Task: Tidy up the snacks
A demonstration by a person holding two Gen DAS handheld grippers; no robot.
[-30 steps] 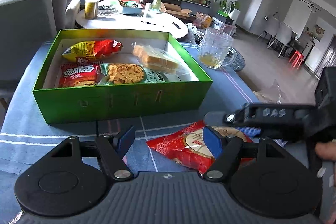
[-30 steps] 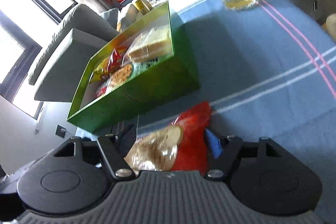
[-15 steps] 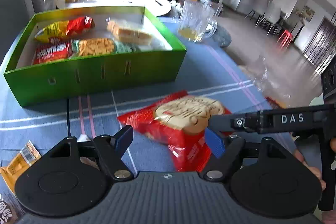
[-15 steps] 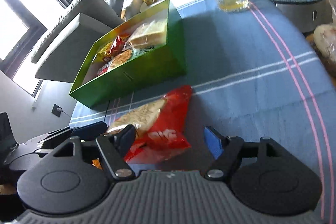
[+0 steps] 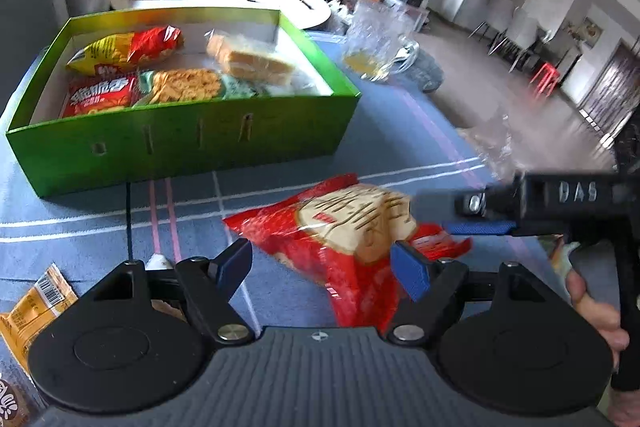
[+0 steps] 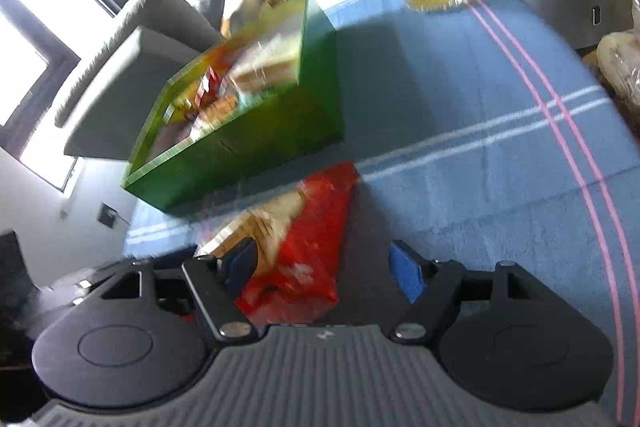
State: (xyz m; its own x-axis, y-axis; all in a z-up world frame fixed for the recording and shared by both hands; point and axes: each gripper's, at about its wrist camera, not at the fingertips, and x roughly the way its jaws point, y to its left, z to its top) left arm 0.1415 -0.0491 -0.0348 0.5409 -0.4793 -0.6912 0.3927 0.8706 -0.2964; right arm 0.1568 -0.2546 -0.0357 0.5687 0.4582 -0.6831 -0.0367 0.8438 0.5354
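So, red snack bag (image 5: 352, 235) is lying on the blue tablecloth (image 5: 100, 219) just in front of the green box (image 5: 180, 143), and neither of my claws has a grip on it.

Left wrist view: my left gripper (image 5: 322, 263) is open, the bag's near corner sits between the fingers without being pinched, and the bottom end is cut off behind the gripper body. My right gripper (image 5: 476, 215) pokes in from the right, blurry. An orange wrapper (image 5: 32, 307) is clipped by the left edge. Right wrist view: pretty smeared, box contents hard to read. My right gripper (image 6: 326, 267) is opening, with the bag loose by the left finger. A second ago the bag filled that gap; now there's bare cloth beside it.
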